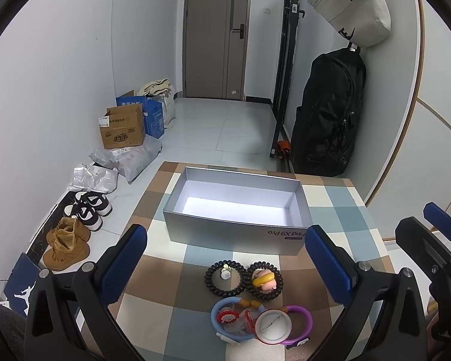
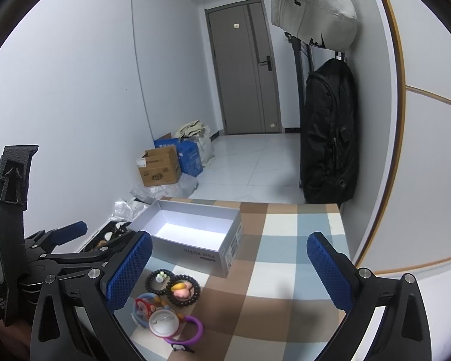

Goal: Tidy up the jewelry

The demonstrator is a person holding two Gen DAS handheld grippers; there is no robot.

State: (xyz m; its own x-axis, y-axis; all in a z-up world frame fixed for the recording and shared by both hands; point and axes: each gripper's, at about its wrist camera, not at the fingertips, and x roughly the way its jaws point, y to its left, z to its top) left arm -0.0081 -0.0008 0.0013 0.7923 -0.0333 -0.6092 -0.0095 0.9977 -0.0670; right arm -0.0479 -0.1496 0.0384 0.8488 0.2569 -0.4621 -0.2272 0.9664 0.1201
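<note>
A worktop (image 1: 330, 207) covered in a brown, blue and cream checked cloth fills the near part of both views, its far edge giving onto a pale tiled floor (image 1: 225, 126) that runs back to a grey door (image 1: 216, 30). On the far half of the worktop sits an open silver-grey rectangular cardboard box (image 1: 234, 231) with printed lettering on its near wall; its white inside holds nothing that can be seen. Near of the box lies the jewelry in a tight cluster: two black beaded bracelets (image 1: 224, 278) side by side and touching, the left one ringing a small pale charm (image 1: 225, 272), the right one ringing a yellow and pink figure (image 1: 264, 279); just nearer lie a light blue plastic bangle (image 1: 218, 316), a round white badge (image 1: 273, 326) resting over it, and a purple plastic bangle (image 1: 303, 320) touching the badge on the right. The right half of the worktop is bare cloth, with open room between the cluster and the right edge. The left tool (image 1: 225, 266) hangs above the cluster with its blue-padded fingers spread wide, gripping nothing; the right tool (image 2: 230, 266) hangs over the bare cloth right of the cluster, likewise spread wide and holding nothing. Left of the worktop, along a white wall, stand cardboard cartons (image 1: 121, 126), plastic bags (image 1: 129, 159) and pairs of shoes (image 1: 66, 240) on the floor. On the right wall hang a black backpack (image 1: 327, 114) and, above it, a pale grey bag (image 1: 351, 6).
</note>
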